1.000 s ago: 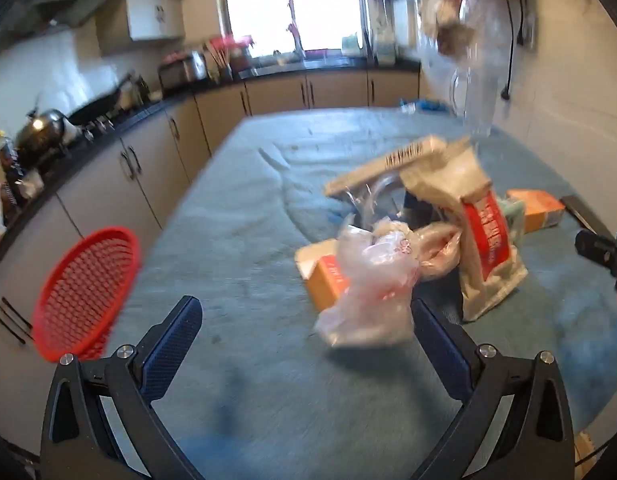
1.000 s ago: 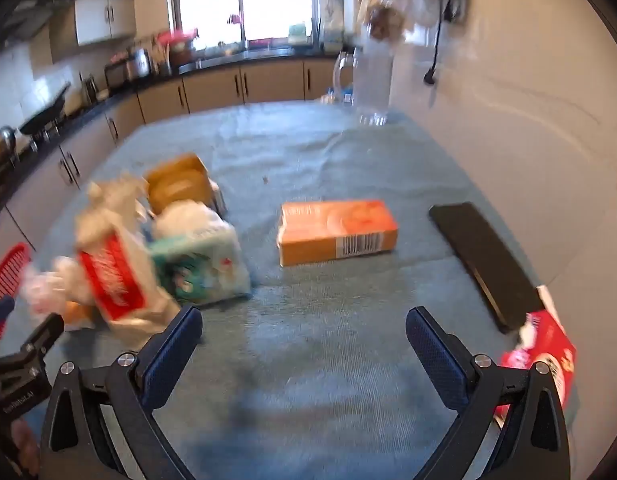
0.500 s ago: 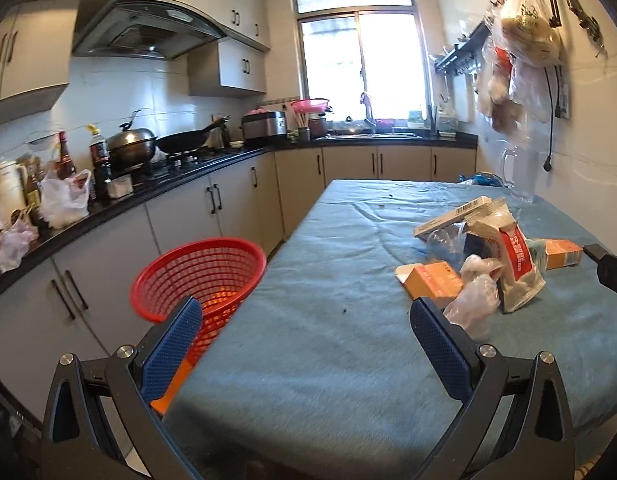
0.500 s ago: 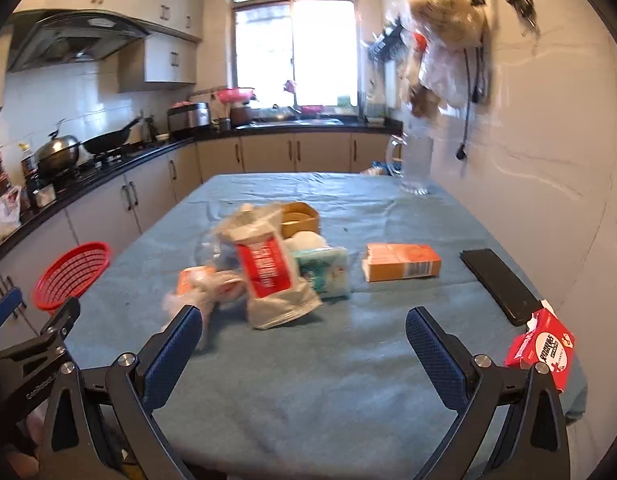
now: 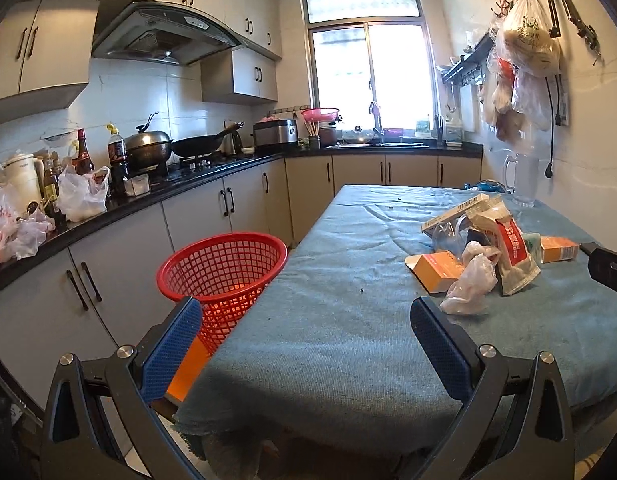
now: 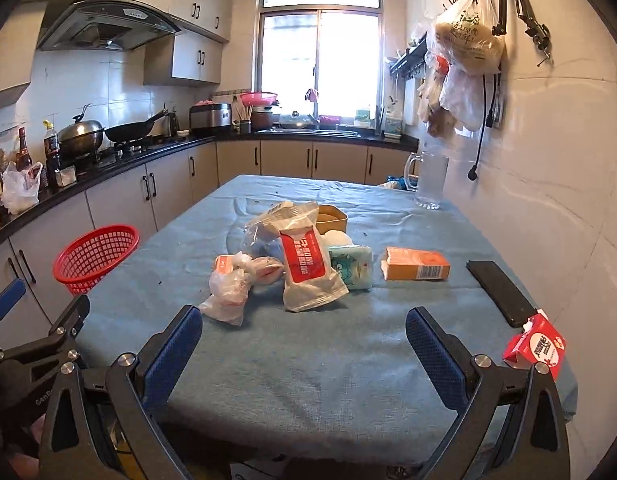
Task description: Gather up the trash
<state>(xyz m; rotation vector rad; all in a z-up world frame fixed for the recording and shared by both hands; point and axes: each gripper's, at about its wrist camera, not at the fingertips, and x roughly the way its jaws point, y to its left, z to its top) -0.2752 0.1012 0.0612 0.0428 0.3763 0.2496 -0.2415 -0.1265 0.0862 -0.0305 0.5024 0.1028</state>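
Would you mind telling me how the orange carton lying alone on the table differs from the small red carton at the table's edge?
The orange carton is long and lies flat, well in on the blue tablecloth; the red carton is shorter and sits tilted at the right edge. The orange carton lies apart from the black phone; the red carton sits right at the phone's near end. Both look like opened cartons.

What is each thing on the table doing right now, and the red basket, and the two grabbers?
left gripper: open, holding nothing.
right gripper: open, holding nothing.
red basket: upright beside the table, looks empty.
crumpled plastic bag: lying on the cloth.
white pouch with red label: lying tilted on the pile.
orange carton: on its side, one end torn open.
black phone: flat, screen dark.
glass mug: upright.
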